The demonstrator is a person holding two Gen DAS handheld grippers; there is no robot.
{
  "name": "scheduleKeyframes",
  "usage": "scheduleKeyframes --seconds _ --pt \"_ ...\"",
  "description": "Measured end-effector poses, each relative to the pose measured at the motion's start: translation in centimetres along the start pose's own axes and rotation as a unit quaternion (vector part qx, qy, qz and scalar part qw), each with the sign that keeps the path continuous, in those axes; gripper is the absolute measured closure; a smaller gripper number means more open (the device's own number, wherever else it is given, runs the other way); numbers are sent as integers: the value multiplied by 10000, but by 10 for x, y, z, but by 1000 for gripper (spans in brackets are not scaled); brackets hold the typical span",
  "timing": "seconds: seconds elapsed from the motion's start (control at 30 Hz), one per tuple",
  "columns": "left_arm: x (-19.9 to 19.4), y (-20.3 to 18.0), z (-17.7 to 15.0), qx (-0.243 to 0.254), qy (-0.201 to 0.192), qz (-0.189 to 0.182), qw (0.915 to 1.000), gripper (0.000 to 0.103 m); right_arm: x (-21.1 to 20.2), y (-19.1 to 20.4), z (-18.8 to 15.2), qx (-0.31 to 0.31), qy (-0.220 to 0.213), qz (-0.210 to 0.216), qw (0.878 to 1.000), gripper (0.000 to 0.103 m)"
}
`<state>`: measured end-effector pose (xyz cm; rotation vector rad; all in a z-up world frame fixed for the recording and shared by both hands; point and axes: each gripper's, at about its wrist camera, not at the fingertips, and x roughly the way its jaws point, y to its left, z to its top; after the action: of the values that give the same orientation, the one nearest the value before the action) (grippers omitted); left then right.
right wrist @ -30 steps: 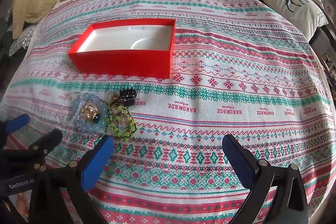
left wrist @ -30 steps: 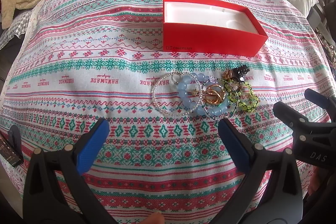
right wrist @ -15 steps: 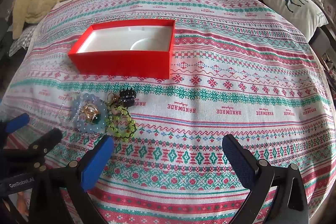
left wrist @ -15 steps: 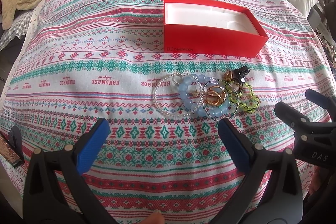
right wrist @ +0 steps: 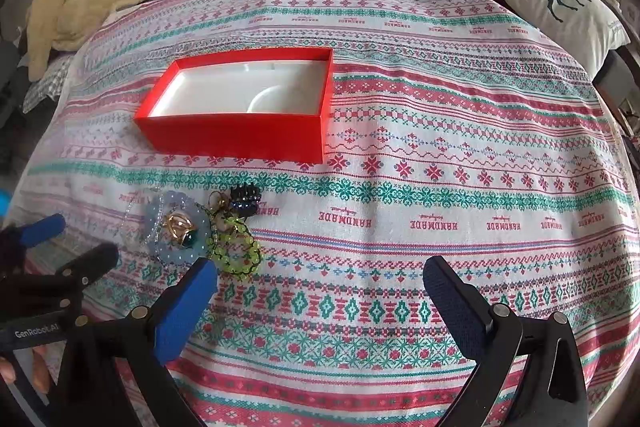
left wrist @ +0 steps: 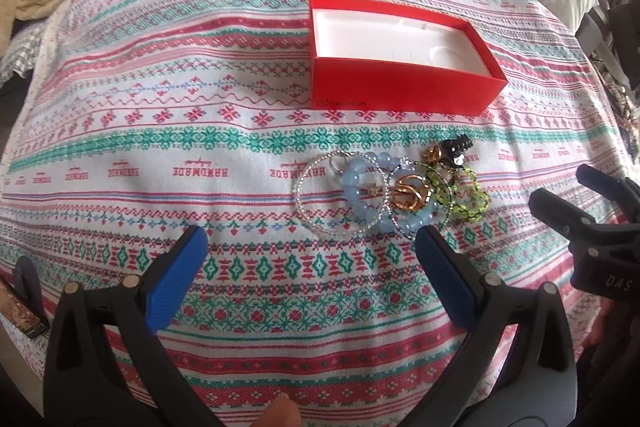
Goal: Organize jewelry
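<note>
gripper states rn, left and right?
Left gripper: open, holding nothing, hovering just short of the jewelry pile.
Right gripper: open, holding nothing, over bare bedspread.

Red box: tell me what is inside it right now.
The red box holds only its white moulded liner, with a round recess showing; no jewelry is in it. The near wall hides a strip of the floor. The jewelry pile lies on the patterned cloth outside.

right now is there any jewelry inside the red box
No, the red box shows only its bare white liner, and the jewelry pile lies on the bedspread in front of it.
</note>
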<state>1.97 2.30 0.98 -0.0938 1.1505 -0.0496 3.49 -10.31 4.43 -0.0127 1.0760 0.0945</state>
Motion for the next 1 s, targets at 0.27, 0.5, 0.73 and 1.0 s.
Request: scheduleKeyframes --seconds 0.27,0.5,0.73,1.0 --pt "-5 19 21 -289 -152 -794 9963 0 -5 -4 24 -35 230 290 9993 0" --pt "9 9 19 577 -243 -1091 9921 0 3 -8 23 -5 290 685 9972 0" --pt "25 4 11 1213 -105 -1222 9850 1 16 2 1 -369 464 1002 9932 0" --pt "47 -4 11 1536 186 -941 9835 12 30 8 2 -457 723 959 9917 0"
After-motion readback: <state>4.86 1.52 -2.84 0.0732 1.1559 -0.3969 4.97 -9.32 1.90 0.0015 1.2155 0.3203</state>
